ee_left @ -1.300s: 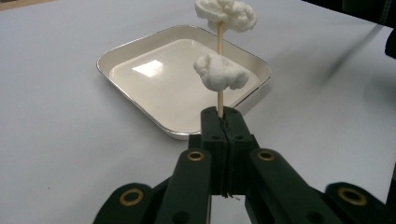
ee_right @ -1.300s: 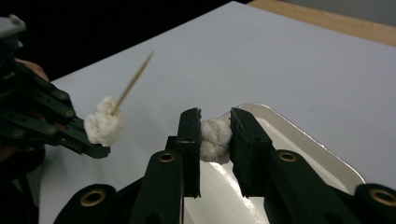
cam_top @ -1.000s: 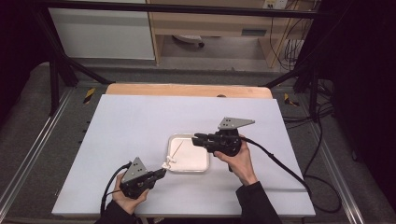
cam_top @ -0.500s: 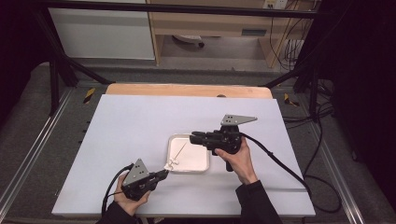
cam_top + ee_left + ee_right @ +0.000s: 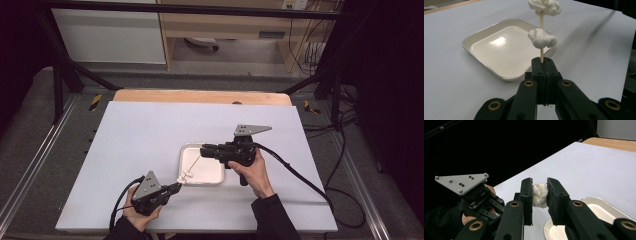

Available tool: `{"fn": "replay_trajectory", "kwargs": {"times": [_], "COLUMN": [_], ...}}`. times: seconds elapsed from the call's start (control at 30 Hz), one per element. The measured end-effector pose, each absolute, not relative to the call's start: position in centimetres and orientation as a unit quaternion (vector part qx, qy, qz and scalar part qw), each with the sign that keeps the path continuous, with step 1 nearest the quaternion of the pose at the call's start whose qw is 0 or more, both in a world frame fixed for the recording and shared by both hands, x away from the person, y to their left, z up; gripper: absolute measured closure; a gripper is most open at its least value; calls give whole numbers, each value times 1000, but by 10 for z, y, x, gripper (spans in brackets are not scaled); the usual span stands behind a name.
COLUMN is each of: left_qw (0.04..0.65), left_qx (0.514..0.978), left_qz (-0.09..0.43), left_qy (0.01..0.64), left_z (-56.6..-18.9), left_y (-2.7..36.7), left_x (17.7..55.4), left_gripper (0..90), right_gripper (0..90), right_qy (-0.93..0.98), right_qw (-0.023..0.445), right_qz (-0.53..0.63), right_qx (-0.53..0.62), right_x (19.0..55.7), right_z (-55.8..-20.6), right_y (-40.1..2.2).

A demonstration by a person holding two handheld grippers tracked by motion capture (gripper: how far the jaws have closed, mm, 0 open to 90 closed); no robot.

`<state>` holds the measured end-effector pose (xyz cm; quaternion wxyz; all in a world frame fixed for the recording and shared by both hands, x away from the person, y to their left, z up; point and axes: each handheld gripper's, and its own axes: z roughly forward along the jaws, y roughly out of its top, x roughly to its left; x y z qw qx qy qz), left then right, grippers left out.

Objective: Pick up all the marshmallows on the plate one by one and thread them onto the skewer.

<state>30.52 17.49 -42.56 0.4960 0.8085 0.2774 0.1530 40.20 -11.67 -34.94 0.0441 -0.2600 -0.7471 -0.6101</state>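
Note:
My left gripper is shut on the base of a thin wooden skewer. Two white fluffy pieces sit threaded on it, seen near the tray's front left corner in the high view. The skewer slants up over the white square tray to my right gripper. That gripper is shut on another white piece, its pads pressing both sides. The skewer is hidden in the right gripper view.
The tray lies on a white table top with a wooden strip along the far edge. Cables trail from both grippers toward the near edge. Dark frame rails and floor surround the table.

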Motion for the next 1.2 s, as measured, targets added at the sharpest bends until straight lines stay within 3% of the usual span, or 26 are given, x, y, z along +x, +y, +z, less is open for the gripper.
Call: {"fn": "replay_trajectory", "kwargs": {"times": [1.2], "left_qw": [497], "left_qx": [804], "left_qz": [147], "left_qy": [292], "left_z": [-428], "left_y": [172], "left_x": [304], "left_gripper": [891], "right_gripper": [797], "right_qy": [-743], "right_qw": [59], "right_qz": [-615], "right_qx": [-257], "right_x": [395], "right_z": [-367], "right_y": [-101]}}
